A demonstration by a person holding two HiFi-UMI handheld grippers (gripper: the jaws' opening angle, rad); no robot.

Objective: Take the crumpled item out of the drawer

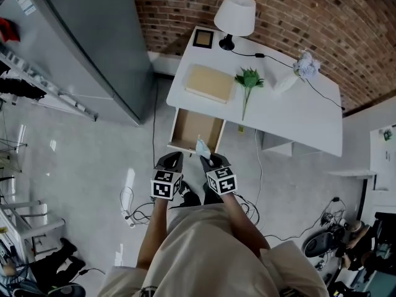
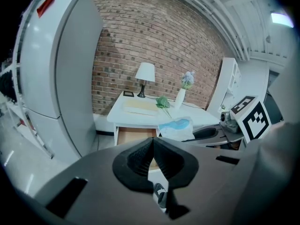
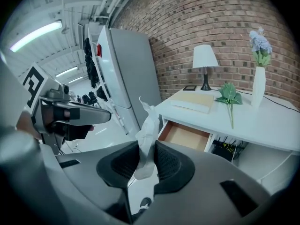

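Observation:
My right gripper (image 1: 211, 161) is shut on the crumpled white item (image 1: 203, 146), holding it in the air just in front of the open drawer (image 1: 193, 130) of the white desk (image 1: 297, 113). In the right gripper view the crumpled item (image 3: 149, 121) sticks up from between the pads of the right gripper (image 3: 147, 146), and the drawer (image 3: 185, 135) shows a bare wooden bottom. My left gripper (image 1: 169, 161) hangs beside the right one, before the drawer's left corner. In the left gripper view the left gripper (image 2: 152, 141) has its jaws together with nothing between them, and the crumpled item (image 2: 177, 128) shows to the right.
On the desk stand a white lamp (image 1: 235, 14), a small picture frame (image 1: 202, 38), a beige board (image 1: 209, 83), a green sprig (image 1: 248, 81) and a vase of pale flowers (image 1: 304, 67). A tall grey cabinet (image 1: 93, 48) stands to the left. Cables (image 1: 133, 212) lie on the floor.

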